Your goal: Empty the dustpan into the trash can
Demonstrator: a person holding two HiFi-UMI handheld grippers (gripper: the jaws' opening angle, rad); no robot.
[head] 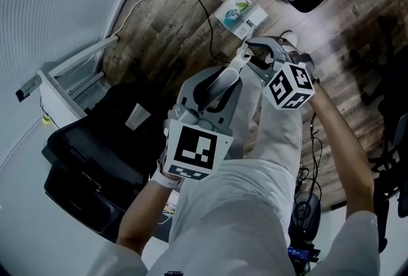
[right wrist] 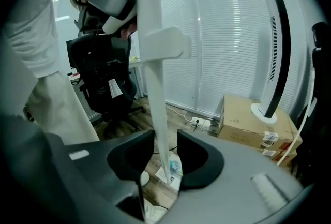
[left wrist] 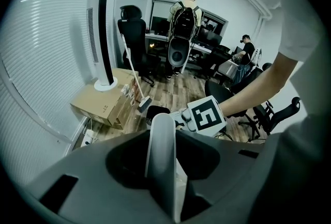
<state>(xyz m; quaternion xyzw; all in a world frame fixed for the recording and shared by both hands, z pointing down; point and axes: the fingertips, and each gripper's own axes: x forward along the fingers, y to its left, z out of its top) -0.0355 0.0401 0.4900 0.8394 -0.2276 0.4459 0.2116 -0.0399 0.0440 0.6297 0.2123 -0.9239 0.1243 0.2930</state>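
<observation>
Dustpan handle [left wrist: 158, 132], gripped in left tongs [head: 223, 83]

Floor [head: 159, 32] dark brown wood-grain; chair [head: 95, 160] black; box [left wrist: 101, 106] tan; handle [right wrist: 155, 88] white.

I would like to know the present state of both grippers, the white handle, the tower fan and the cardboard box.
left gripper: jaws shut on the white handle.
right gripper: jaws open around the white handle, gap on one side.
white handle: held by the left gripper only.
tower fan: standing upright on the cardboard box.
cardboard box: closed.
</observation>
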